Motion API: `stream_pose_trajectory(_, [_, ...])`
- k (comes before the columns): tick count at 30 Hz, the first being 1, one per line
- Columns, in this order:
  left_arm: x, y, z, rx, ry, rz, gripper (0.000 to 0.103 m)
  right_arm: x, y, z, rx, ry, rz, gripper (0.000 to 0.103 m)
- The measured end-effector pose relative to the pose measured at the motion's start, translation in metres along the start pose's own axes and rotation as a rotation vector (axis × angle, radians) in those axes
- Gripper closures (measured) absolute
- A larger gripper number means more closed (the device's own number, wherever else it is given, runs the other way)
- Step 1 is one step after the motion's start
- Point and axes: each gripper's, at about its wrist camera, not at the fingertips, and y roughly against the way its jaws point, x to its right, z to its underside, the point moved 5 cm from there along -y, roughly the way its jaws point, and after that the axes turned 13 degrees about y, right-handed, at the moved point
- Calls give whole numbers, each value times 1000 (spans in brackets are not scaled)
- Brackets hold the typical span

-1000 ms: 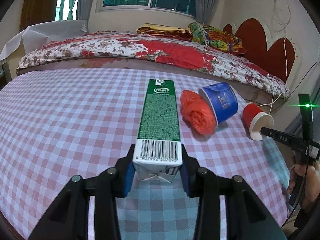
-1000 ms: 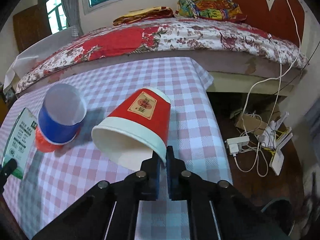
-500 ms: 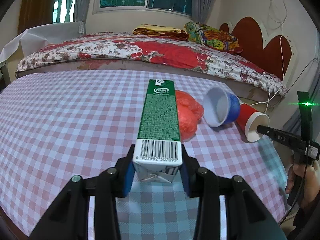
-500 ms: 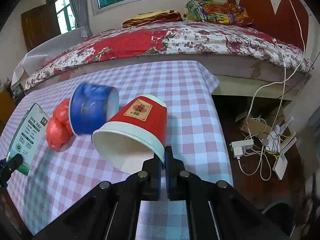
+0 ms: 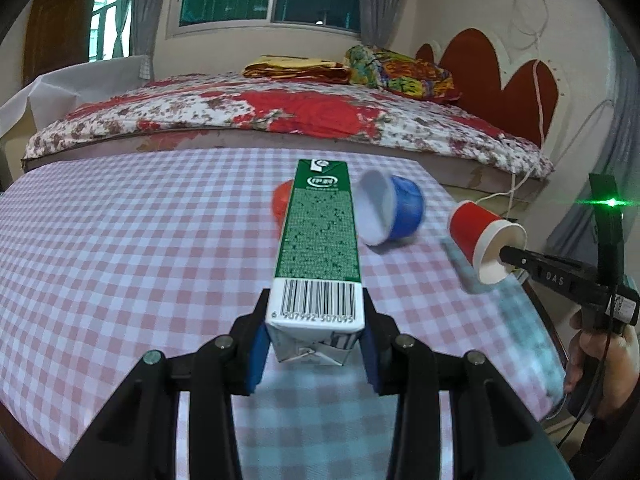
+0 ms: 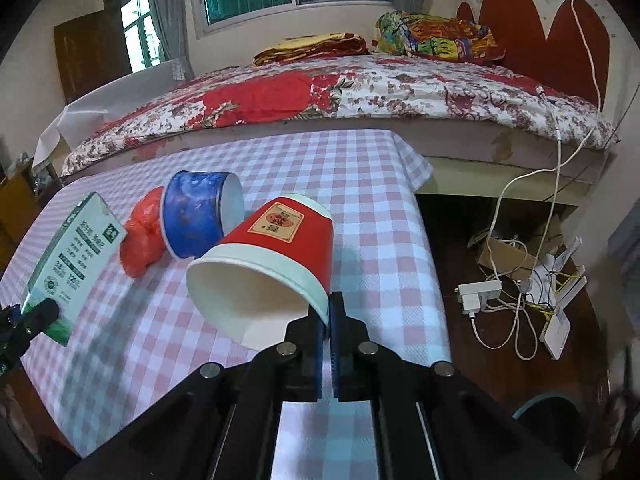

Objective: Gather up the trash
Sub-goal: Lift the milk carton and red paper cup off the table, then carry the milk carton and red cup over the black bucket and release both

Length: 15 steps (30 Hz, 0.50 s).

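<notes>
Lying beside clamped green carton (image 5: 318, 236) and pinched red cup (image 6: 276, 256): blue tub (image 6: 194, 214), orange bag (image 6: 140, 240).

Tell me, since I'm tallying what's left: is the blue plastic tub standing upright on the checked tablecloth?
No, the blue plastic tub lies tipped on its side on the checked tablecloth, its white inside showing.

- Red plastic bag (image 5: 280, 202): mostly hidden behind green carton (image 5: 318, 236) in left wrist view; only a sliver shows.
- Tabletop (image 5: 120, 240) near edge blurred, checks smeared on the right.
- Hand (image 5: 604, 364) on the right claw (image 5: 505, 254): cut off by the frame edge.
- Right wrist view: left claw (image 6: 38, 314) mostly out of frame; carton print too small to read.
</notes>
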Motion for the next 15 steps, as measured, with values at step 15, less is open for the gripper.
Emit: stream_pose_trajectory(15, [85,13,25,-26,-103,113,62,51,87,51,61,-60,63,100])
